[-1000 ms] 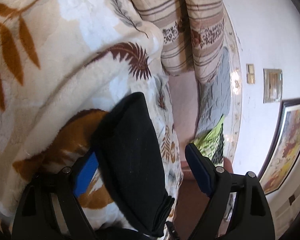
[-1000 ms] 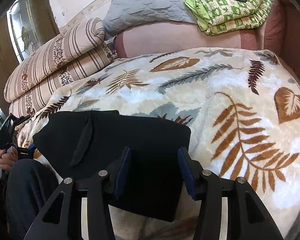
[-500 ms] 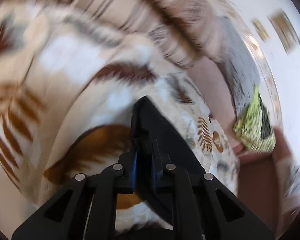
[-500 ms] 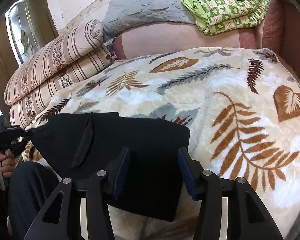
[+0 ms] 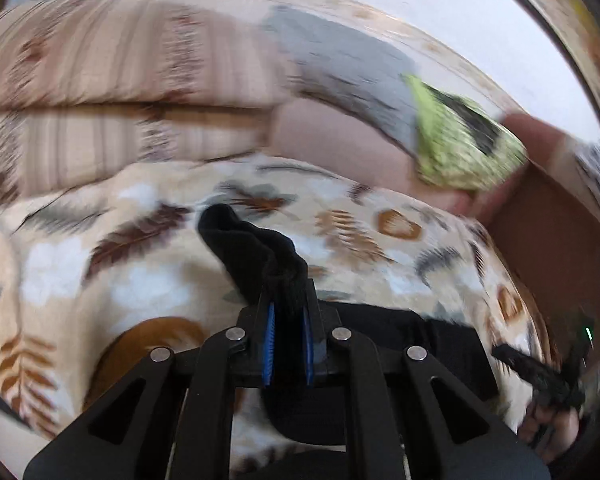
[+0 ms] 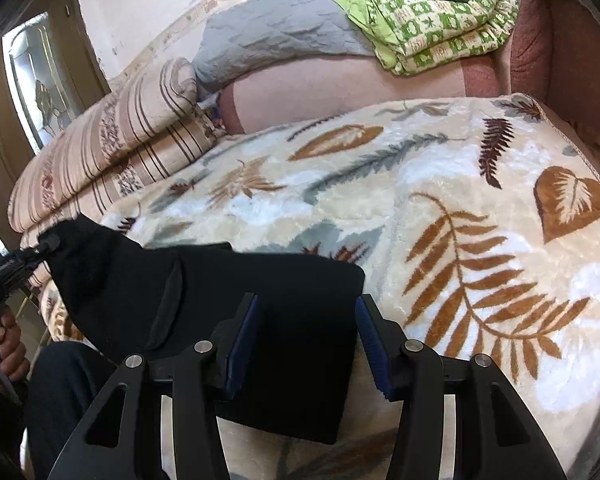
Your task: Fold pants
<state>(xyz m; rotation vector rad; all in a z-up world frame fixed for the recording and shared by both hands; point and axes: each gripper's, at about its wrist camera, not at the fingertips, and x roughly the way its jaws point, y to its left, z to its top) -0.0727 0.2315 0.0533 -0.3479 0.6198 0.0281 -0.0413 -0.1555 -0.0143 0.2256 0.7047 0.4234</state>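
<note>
The black pants [image 6: 260, 320] lie partly folded on the near edge of the bed, on the leaf-patterned blanket [image 6: 440, 208], with one corner drawn up and out to my left. My left tool [image 5: 286, 320] is pinching that corner: its blue pads [image 5: 269, 344] are pressed close with a bunched ridge of black cloth [image 5: 252, 248] squeezed between them and standing up past the tips. From the right wrist camera this tool [image 6: 24, 260] shows at the far left, held about level, with my left hand [image 6: 8, 340] curled round its handle below and the cloth stretched taut from its tips.

My right tool [image 6: 306, 336] is spread wide, low over the near right part of the pants; its blue pads [image 6: 242, 340] sit either side of the folded panel's right edge, gripping nothing. In the blurred left wrist view, my right hand [image 5: 552, 428] appears at the lower right, beside the pants.

Behind the blanket lie striped rolled bedding [image 6: 112, 152], a grey quilt [image 6: 276, 36] and a green checked quilt [image 6: 440, 24] on the pink sofa back [image 6: 340, 92].
</note>
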